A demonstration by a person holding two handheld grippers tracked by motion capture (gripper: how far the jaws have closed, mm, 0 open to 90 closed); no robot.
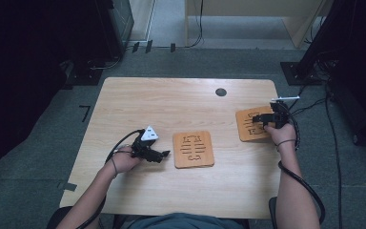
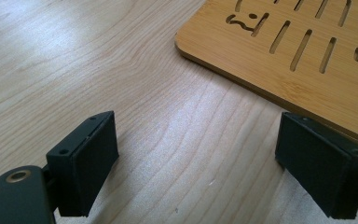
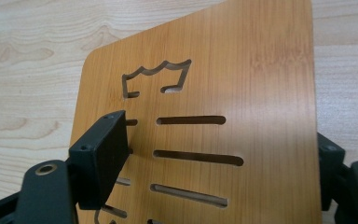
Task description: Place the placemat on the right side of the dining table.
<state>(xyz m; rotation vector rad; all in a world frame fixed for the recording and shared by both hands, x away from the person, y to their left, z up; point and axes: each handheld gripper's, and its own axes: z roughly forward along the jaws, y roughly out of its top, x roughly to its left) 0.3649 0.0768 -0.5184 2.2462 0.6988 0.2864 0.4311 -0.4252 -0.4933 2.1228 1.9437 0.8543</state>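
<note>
Right gripper [image 1: 256,119], jaws spread wide, poised over a slotted bamboo trivet [image 1: 249,125] near the table's [image 1: 138,98] right edge (slots running lengthwise away along the jaws in the right gripper view). Left gripper [image 1: 164,154], likewise wide open, just beside a second trivet [image 1: 193,149] lying flat mid-table.

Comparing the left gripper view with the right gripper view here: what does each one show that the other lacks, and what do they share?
Left gripper view: the left gripper, open over bare table, with a corner of the centre wooden board lying flat just ahead, apart from the jaws.

Right gripper view: the right gripper, open, its jaws standing either side of the right-hand wooden board, which has a crown-shaped cutout.

Both: light woodgrain tabletop, a slotted bamboo-coloured board, and open black jaws.
</note>
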